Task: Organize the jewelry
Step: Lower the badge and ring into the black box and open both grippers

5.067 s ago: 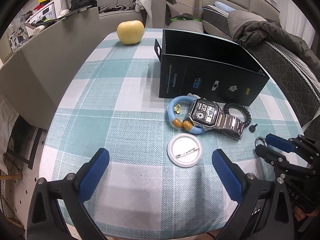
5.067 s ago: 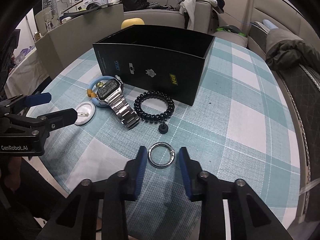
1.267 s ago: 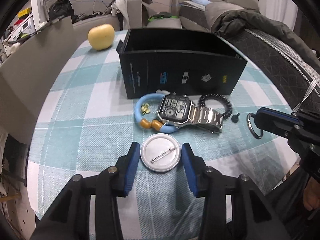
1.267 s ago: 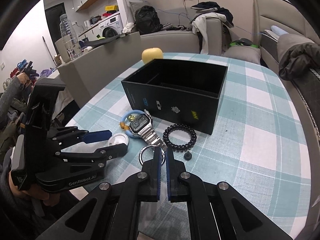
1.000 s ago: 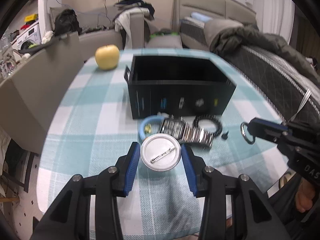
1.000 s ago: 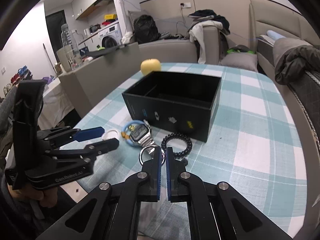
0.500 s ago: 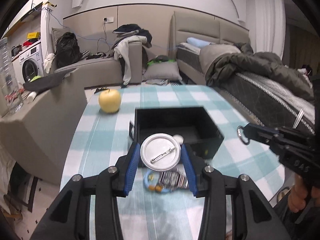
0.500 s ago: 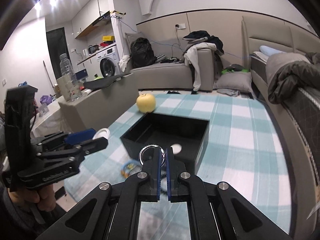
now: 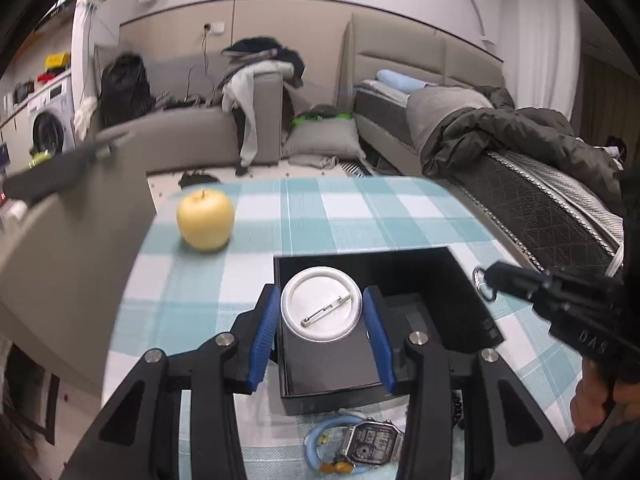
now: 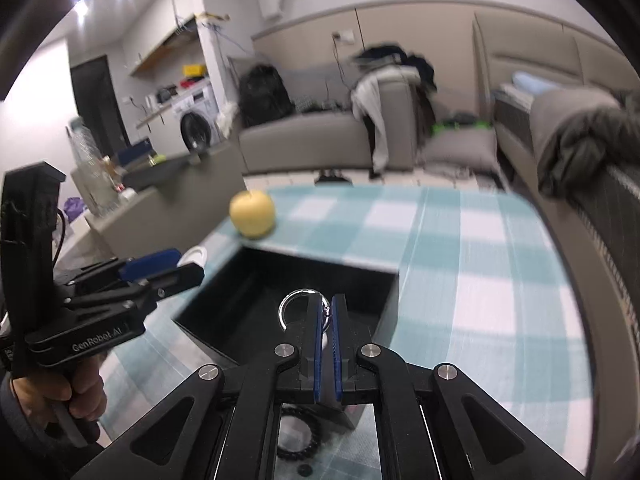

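The left tongs (image 9: 322, 316) grip a round white pin badge (image 9: 321, 309) by its rim, one blue pad on each side, with the badge's back and its metal pin facing the camera. They hold the badge in the air above the open black box (image 9: 472, 304), over the box's left half as the left wrist view shows it. The box stands on a tabletop (image 9: 360, 216) covered with a teal and white checked cloth.

The right tongs (image 10: 327, 312) are nearly closed, their blue pads pinching one side of a silver ring (image 10: 289, 305); the rest of the ring sticks out to the left of the pads. In the right wrist view the ring hangs above the box's (image 10: 256, 304) dark interior. From the left wrist view the right tongs (image 9: 486, 278) and the ring (image 9: 479, 282) sit at the box's right edge, raised off the cloth.

On the tabletop in front of the box, nearest the left camera, lie a steel digital watch (image 9: 370, 446) and a light blue bracelet (image 9: 320, 446) with amber beads, the watch overlapping the bracelet. A black beaded bracelet (image 10: 298, 438) lies on the cloth just below the right tongs, partly hidden by their frame, and a small dark object (image 10: 305, 470) lies near it, too small to identify.

A yellow apple (image 9: 205, 221) stands on the cloth beyond the box's far left corner, apart from it. Behind the tabletop are a grey sofa (image 9: 188, 136) with clothes on it and a bed (image 9: 520, 184) with a dark blanket.
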The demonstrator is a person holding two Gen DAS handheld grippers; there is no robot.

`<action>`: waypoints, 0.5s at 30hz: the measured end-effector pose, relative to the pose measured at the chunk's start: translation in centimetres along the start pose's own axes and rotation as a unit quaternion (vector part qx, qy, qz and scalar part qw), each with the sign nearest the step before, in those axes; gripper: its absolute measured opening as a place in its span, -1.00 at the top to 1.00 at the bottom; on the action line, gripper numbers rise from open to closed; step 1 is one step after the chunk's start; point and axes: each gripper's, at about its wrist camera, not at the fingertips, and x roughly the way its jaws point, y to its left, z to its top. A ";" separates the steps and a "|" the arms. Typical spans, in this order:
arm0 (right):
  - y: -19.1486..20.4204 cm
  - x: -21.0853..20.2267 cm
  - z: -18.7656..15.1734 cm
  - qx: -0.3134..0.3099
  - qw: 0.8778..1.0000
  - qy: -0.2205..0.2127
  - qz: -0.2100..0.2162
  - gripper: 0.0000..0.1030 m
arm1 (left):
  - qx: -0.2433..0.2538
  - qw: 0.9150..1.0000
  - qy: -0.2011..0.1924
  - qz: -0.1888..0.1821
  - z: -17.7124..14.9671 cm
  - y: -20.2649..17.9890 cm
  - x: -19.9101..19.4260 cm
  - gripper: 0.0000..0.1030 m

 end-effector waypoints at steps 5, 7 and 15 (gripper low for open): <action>-0.4 1.4 -0.5 -0.003 1.000 0.025 -0.009 0.95 | 0.020 1.000 0.019 0.009 -0.6 -0.8 1.2 0.28; -0.4 1.5 -0.5 -0.006 1.000 0.029 -0.009 0.95 | 0.019 0.999 0.025 0.008 -0.7 -0.8 1.4 0.28; 0.3 0.8 -0.6 -0.025 0.999 0.021 -0.011 0.89 | 0.000 0.999 0.033 0.013 -0.5 -0.4 1.2 0.27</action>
